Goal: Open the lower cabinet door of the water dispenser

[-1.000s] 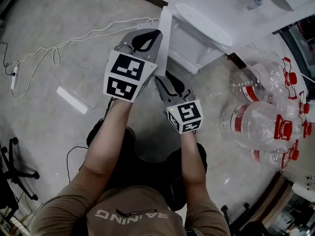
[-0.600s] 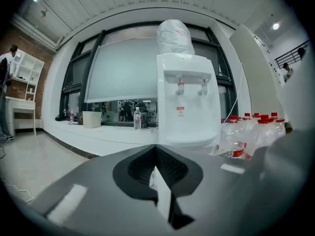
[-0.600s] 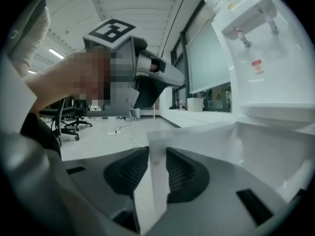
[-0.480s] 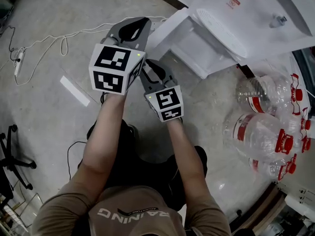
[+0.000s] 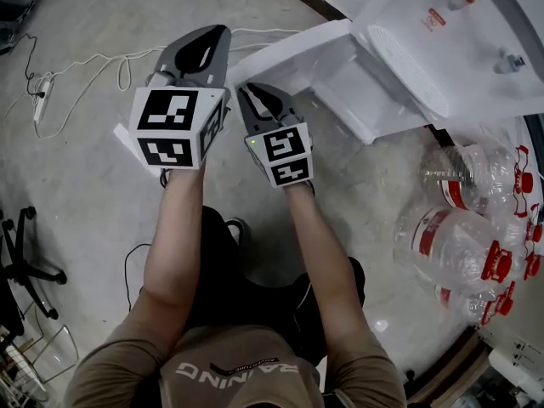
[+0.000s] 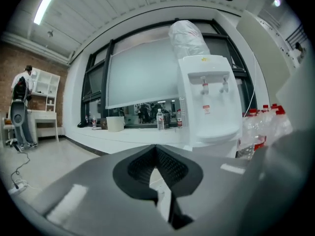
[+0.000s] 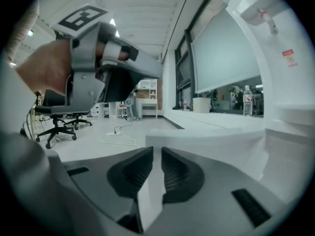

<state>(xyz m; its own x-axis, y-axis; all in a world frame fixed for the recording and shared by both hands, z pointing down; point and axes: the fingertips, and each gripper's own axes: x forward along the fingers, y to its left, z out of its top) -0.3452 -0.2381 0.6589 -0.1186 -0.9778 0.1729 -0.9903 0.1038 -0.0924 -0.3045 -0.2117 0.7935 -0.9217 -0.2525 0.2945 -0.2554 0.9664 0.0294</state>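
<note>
white plastic, the door (image 5: 293, 53) of the dispenser (image 5: 442, 32) now stands swung far out from the cabinet in the head view, where a second ago it showed nearly edge-on. both grippers have travelled left with it, so the opening looks almost done. the left gripper (image 5: 219, 34) lies just beside the door's free end, and the right gripper (image 5: 245, 90) has its tips at the door's near corner. in the left gripper view the jaws meet at the tips with nothing in them, and the dispenser (image 6: 209, 97) stands well ahead. in the right gripper view the jaws are narrow, having just been closing, with a slim gap left. the door (image 7: 211, 144) stretches rightward from just beyond the tips, its free edge in line with the gap, and no plain pinch on it.
</note>
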